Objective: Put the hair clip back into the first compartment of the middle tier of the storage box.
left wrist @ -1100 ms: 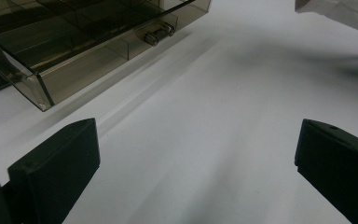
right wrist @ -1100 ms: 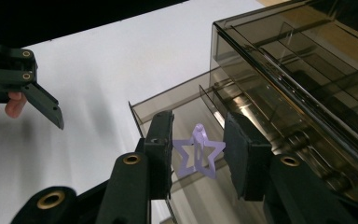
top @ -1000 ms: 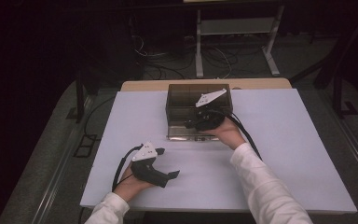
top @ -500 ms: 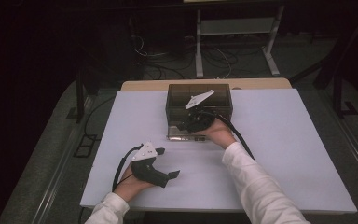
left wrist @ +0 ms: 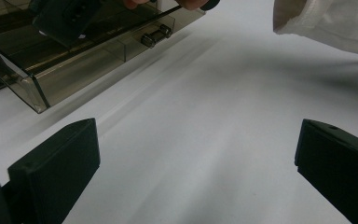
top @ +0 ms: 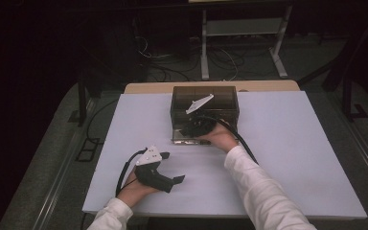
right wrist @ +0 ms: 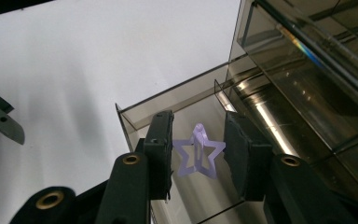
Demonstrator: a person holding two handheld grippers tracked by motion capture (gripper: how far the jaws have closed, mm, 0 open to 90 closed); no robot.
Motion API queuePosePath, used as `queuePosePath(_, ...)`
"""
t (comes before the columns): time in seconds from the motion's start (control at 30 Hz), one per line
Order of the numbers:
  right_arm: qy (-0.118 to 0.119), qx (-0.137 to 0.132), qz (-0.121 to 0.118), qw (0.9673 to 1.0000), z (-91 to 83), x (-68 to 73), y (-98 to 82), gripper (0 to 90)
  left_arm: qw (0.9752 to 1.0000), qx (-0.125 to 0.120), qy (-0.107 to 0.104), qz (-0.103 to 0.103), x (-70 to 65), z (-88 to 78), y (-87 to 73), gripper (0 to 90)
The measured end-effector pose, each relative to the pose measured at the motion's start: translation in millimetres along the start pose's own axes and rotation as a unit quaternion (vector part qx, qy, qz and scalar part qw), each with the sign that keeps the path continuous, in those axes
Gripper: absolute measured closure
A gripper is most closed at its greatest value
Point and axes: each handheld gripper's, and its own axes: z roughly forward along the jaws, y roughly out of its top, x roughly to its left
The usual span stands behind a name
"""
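Lilac star-shaped hair clip (right wrist: 198, 157) sits between the jaws of the right gripper (right wrist: 198, 156), w/ its star points at or touching both pads; the jaws are part-closed around it and the clip hangs there above the drawer floor, so it reads as held, though the pad contact itself is too fine to confirm. It's right over the open front compartment of the pulled-out drawer of the smoky transparent plastic drawer box (top: 204, 114).

In the high view the right gripper (top: 195, 128) is at the front edge of that box, the person's right hand behind it. Vs. a sec ago it has shifted a bit left and lower, from over the box's front right toward the drawer, and jaw spacing looks unchanged. So the clip has been carried in, not let go: prob. the placing step, w/ release not yet done.

Left gripper (top: 175, 180) rests on the white table sheet (top: 287, 158) near the front left, well apart from the box, same spot as before. Its jaws stand wide apart w/ nothing between them, just bare sheet in the left gripper view (left wrist: 196, 158).

Next likely: lower a little more into the compartment, then spread the jaws. Risk: the clip catches on the thin drawer wall, or sticks to one pad.
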Motion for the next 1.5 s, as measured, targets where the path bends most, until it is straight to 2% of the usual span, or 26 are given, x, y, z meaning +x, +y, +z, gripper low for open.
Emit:
queuePosePath(0.17,-0.001,0.009,0.001,1.0,2.0,0.0,0.0,61.5,1.0,0.0,0.0,0.0,0.1,0.3,-0.2,0.0)
queuePosePath(0.43,-0.004,0.004,0.004,1.0,0.7,0.2,0.9,57.7,1.0,0.0,0.0,0.0,0.0,0.3,-0.2,0.0)
queuePosePath(0.73,-0.004,-0.004,0.009,0.9999,-4.3,0.0,1.9,60.2,1.0,0.0,0.0,0.001,0.3,0.2,-0.3,0.0)
queuePosePath(0.93,-0.004,-0.004,0.012,0.9999,-8.9,-0.3,1.9,65.4,1.0,0.003,0.002,0.003,0.7,0.2,-0.5,0.0)
queuePosePath(1.27,0.001,-0.003,0.014,0.9999,-19.8,-0.4,-1.0,80.2,1.0,0.004,0.003,0.003,1.0,0.4,-0.9,0.0)
queuePosePath(1.5,0.011,-0.019,0.021,0.9995,-33.2,-0.9,-9.1,89.0,1.0,0.006,0.004,0.003,1.6,0.7,-1.3,0.0)
